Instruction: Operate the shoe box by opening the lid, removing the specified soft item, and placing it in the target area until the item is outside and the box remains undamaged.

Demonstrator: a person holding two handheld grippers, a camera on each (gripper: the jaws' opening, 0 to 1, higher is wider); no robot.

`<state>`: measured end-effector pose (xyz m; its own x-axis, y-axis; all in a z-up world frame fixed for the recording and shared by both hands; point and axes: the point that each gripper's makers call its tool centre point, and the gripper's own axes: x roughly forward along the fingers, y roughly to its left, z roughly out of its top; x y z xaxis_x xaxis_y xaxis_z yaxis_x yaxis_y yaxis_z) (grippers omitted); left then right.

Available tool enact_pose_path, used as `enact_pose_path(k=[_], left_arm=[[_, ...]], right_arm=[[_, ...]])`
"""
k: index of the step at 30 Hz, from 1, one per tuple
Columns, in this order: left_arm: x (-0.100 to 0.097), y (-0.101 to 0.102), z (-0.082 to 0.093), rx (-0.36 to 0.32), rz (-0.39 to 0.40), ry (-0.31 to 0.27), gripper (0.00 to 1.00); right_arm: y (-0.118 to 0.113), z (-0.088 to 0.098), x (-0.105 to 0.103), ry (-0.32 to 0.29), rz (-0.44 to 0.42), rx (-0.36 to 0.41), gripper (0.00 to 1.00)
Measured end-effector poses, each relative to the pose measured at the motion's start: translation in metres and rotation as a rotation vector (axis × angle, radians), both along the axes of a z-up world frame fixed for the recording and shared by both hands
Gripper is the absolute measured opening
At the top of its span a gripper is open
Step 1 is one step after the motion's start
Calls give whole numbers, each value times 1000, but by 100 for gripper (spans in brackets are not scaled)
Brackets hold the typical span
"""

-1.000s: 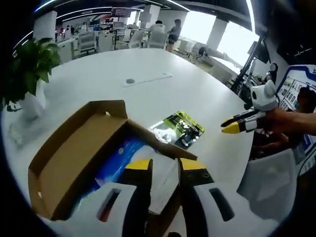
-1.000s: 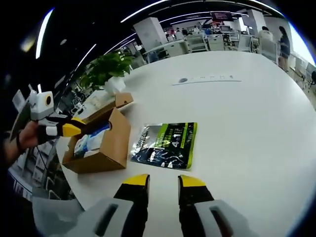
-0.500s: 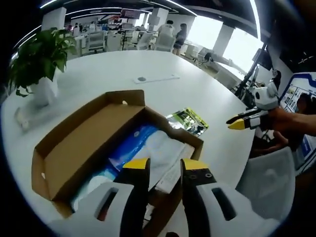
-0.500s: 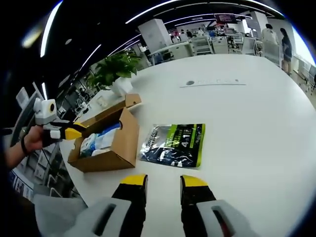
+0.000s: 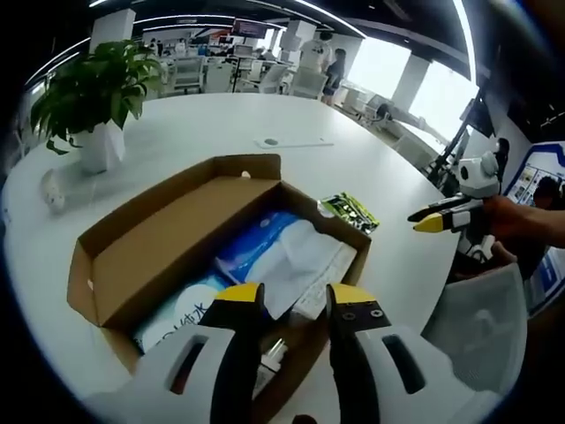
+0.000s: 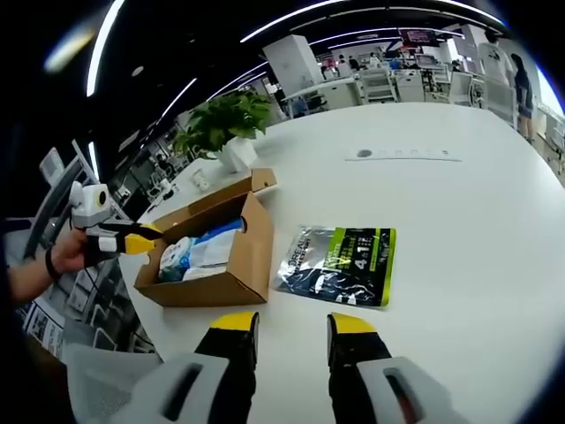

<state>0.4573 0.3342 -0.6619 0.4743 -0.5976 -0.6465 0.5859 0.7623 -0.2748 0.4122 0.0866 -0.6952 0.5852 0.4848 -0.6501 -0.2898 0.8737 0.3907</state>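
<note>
While both grippers are hanging released, the left gripper [image 5: 282,300] is hovering over the open shoe box [image 5: 168,252], with the green pouch [image 6: 340,263] lying ahead of the right gripper [image 6: 289,329].

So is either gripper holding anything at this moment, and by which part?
Nothing is held. The left gripper is open above the shoe box; the right gripper is open over bare table.

The white tabletop [image 6: 459,203] carries the open shoe box [image 6: 212,256], a green-black packet [image 6: 340,265] just beside it, and a potted plant [image 5: 97,97] farther off.
</note>
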Motion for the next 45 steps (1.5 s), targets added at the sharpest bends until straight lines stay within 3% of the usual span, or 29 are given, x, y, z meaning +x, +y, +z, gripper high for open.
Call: enact_pose_path(k=[14,27,39,45], left_arm=[[-5,17,4,-31,16,-28,35],[-22,30,7,-28,26,-31,41],[-25,51,2,56,-3,-47,44],[-24,62,-7,147,-55,-58,46]], right_arm=[[35,16,9,-49,99,30,37],[73,29,15,-79,214,19,43],[102,32,22,-99,346,-47,47],[125,32,27,-113,449,-96,47]])
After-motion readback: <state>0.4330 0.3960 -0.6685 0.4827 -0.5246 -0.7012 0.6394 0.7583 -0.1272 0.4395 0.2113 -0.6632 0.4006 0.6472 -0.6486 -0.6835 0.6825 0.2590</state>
